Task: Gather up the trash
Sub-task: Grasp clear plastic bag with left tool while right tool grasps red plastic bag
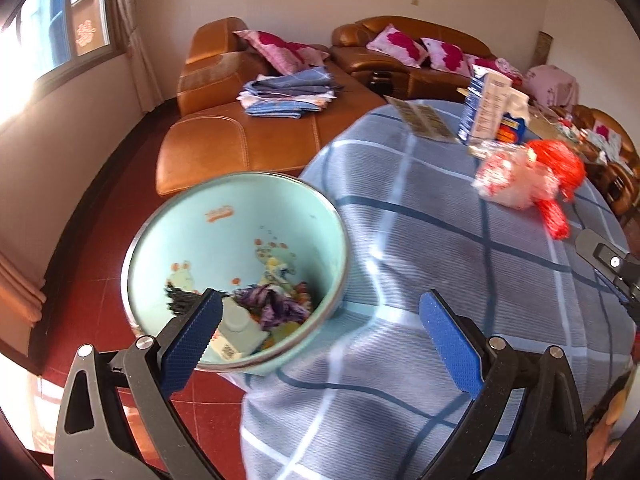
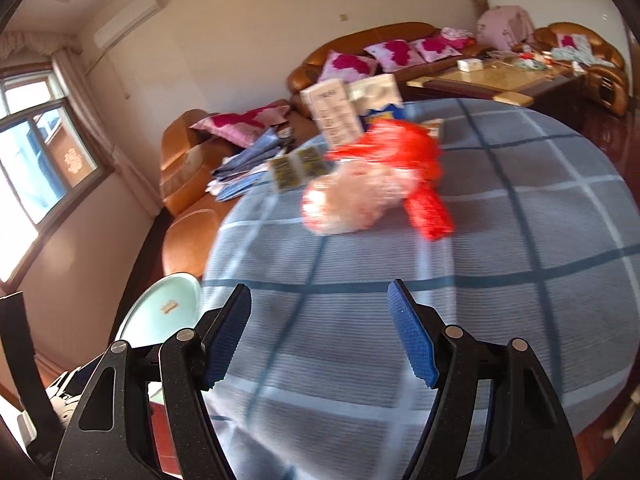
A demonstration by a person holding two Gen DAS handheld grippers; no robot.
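Observation:
A light green trash bin [image 1: 240, 216] stands on the floor at the table's left edge, with wrappers, a white bottle and other trash [image 1: 256, 308] in its bottom. It also shows in the right wrist view [image 2: 168, 304]. My left gripper [image 1: 320, 320] is open and empty, above the bin's rim and the table edge. My right gripper [image 2: 320, 312] is open and empty over the blue checked tablecloth [image 2: 480, 280]. A clear plastic bag [image 2: 352, 200] and a red plastic bag [image 2: 416, 160] lie on the table ahead of it, also in the left wrist view [image 1: 516, 176].
Cartons and a blue-white packet [image 1: 492, 108] stand at the table's far side beside a flat card [image 1: 424, 118]. A brown leather sofa [image 1: 256, 136] with folded cloths and pink cushions lies behind. A coffee table [image 2: 500, 76] with clutter stands at the right. Red floor tiles surround the bin.

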